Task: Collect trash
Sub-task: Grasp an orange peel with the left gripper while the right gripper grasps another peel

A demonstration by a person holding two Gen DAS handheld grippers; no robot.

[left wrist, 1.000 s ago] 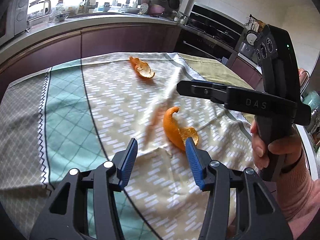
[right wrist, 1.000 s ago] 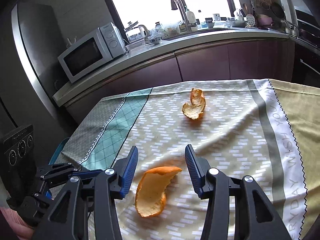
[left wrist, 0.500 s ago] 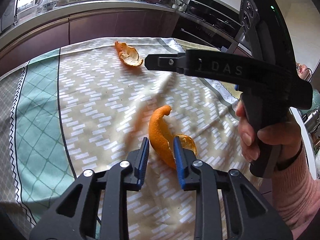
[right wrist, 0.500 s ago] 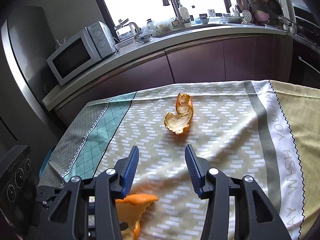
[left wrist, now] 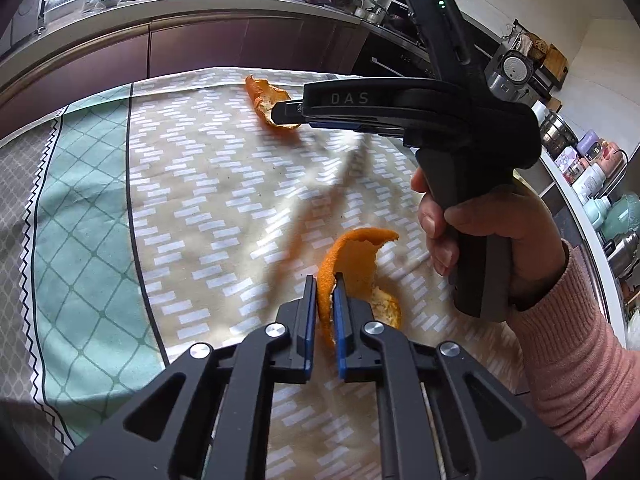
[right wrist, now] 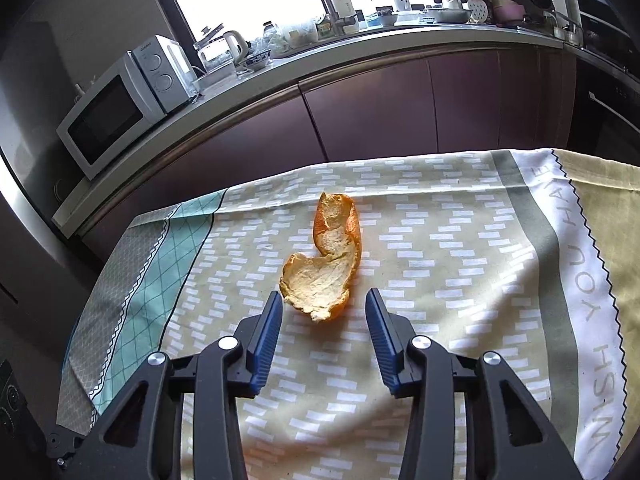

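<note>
Two orange peels lie on a patterned tablecloth (left wrist: 200, 208). In the left wrist view my left gripper (left wrist: 324, 280) has the curled near peel (left wrist: 356, 252) between its blue pads. Its jaws are closing and both pads press on the peel's upright edge. The far peel (right wrist: 324, 264) lies inner side up close to the table's far edge. My right gripper (right wrist: 324, 295) points down at it, jaws closing. The peel's near end sits between the fingertips, untouched by either pad. From the side, the right gripper (left wrist: 286, 114) has its tip over the far peel (left wrist: 264, 98).
A hand in a pink sleeve (left wrist: 480, 232) holds the right gripper's handle above the cloth. Beyond the table's far edge run dark cupboard fronts (right wrist: 360, 112) and a counter with a microwave (right wrist: 108, 120), a kettle and dishes. Bottles and pots (left wrist: 600, 184) crowd the right side.
My left jaws came together around the near peel and now grip it. The right gripper travelled forward from over the near peel to the far one, which now lies at its fingertips.
</note>
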